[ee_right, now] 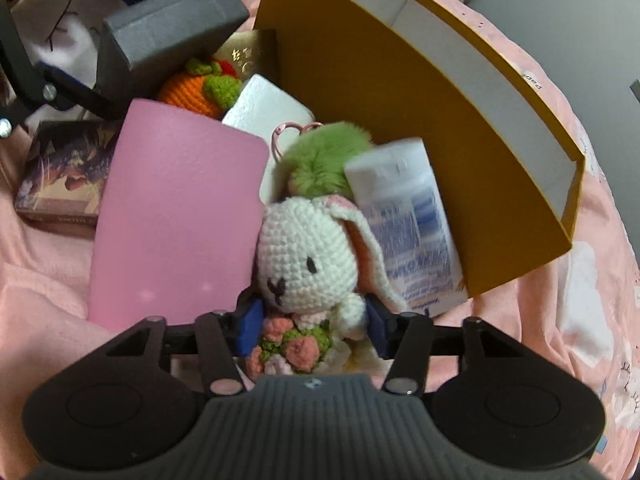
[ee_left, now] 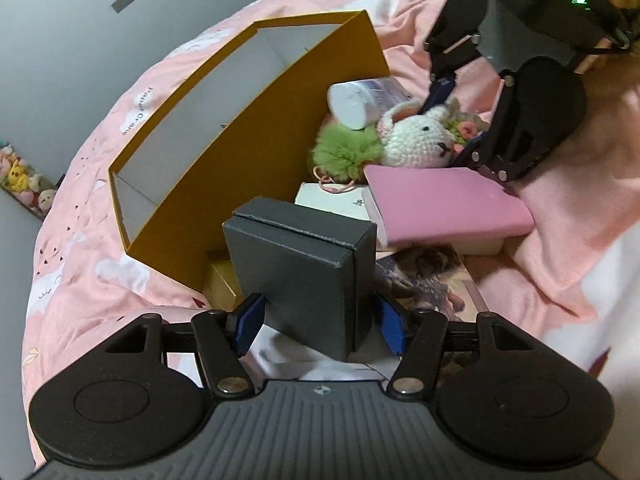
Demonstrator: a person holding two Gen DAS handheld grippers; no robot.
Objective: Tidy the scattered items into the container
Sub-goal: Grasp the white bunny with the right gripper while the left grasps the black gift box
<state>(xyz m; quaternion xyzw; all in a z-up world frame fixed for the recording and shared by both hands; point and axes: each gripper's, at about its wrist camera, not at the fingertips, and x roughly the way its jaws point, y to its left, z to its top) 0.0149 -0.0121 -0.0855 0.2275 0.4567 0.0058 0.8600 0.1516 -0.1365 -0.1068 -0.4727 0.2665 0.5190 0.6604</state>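
Observation:
The mustard-yellow open box [ee_left: 256,152] with grey inside lies on the pink bedspread; it also shows in the right wrist view [ee_right: 400,92]. My left gripper [ee_left: 320,324] is shut on a dark grey box [ee_left: 304,264], lifted beside the yellow box; the same box shows in the right wrist view [ee_right: 168,28]. My right gripper [ee_right: 312,328] is shut on a white crochet bunny [ee_right: 308,256] at its bouquet body. The bunny [ee_left: 416,132] and the right gripper [ee_left: 460,116] show in the left wrist view.
A pink notebook [ee_right: 176,208], white bottle [ee_right: 404,220], green pompom [ee_right: 320,160], crochet carrot [ee_right: 192,88], white packet [ee_right: 268,104], gold box [ee_right: 244,52] and picture book [ee_right: 60,168] lie clustered beside the yellow box. Plush toys [ee_left: 24,184] sit off the bed.

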